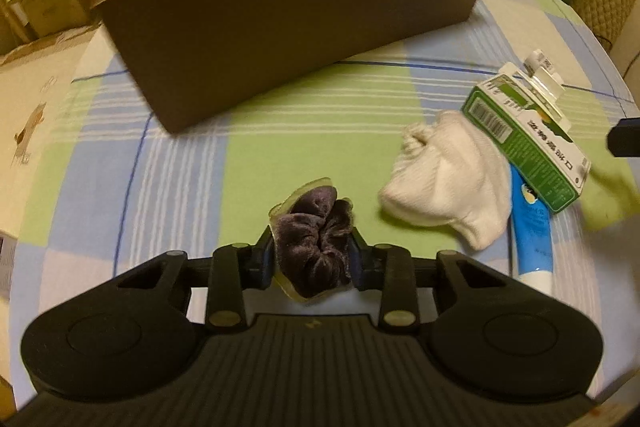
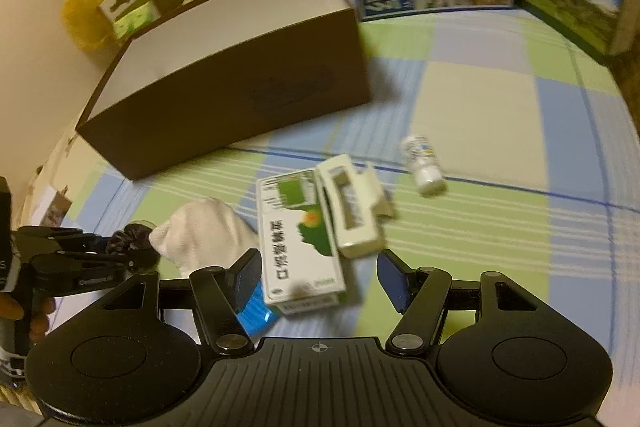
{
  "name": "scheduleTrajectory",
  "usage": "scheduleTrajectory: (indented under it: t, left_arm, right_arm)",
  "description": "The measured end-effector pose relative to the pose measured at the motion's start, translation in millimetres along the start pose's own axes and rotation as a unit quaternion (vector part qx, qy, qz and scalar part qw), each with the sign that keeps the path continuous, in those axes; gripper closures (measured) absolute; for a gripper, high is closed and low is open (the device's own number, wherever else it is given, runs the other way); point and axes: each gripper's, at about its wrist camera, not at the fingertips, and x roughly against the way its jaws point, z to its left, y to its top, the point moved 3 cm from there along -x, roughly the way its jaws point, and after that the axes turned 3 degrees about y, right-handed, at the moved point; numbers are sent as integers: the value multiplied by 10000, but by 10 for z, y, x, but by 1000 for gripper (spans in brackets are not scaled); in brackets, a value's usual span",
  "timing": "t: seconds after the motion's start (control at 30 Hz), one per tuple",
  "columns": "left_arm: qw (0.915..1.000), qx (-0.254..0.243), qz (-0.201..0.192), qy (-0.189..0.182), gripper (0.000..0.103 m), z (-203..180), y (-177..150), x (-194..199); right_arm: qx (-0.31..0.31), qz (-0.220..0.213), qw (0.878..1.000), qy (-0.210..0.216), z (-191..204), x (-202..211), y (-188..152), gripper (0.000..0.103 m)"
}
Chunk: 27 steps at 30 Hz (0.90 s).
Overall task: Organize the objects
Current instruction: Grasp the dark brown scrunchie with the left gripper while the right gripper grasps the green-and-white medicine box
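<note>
The left gripper [image 1: 312, 255] is reaching forward, low over the counter [image 1: 320, 115], with its jaws clamped on a dark purple scrunchie [image 1: 316, 243]; the scrunchie is bunching up between the pads and, in the left wrist view, is sitting clear of the cloth. In the right wrist view the same gripper [image 2: 136, 251] is entering from the left edge, lying roughly level, and a hand [image 2: 28, 315] is gripping its handle at the lower left. The right gripper [image 2: 318, 279] is hovering over the cluster of items with its jaws standing wide apart and holding nothing; the green box [image 2: 300, 247] is lying between and just below the fingers [image 2: 248, 279]. The brown box [image 1: 288, 19] is standing at the far side of the counter, open at the top, ahead of both grippers. The white sock [image 1: 444, 183] is lying crumpled just right of the scrunchie, touching the green box [image 1: 528, 143]. A blue tube [image 1: 532, 235] is lying partly under the sock and the green box. A smaller white carton [image 2: 352, 207] is resting against the green box's far side. A small white bottle [image 2: 424, 167] is lying on its side well apart, further right. The right wrist view is blurred, so finer contact cannot be told.
</note>
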Motion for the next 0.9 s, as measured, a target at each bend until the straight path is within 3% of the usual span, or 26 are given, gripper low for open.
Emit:
scheduleTrajectory:
  t: [0.43, 0.9]
  left_arm:
    - [9984, 531, 55, 195, 73, 289, -188, 134]
    - [9980, 579, 82, 223, 70, 288, -84, 48]
  right_arm:
    - [582, 295, 9977, 165, 214, -497, -36, 42]
    - [684, 366, 9970, 2, 248, -780, 162, 43]
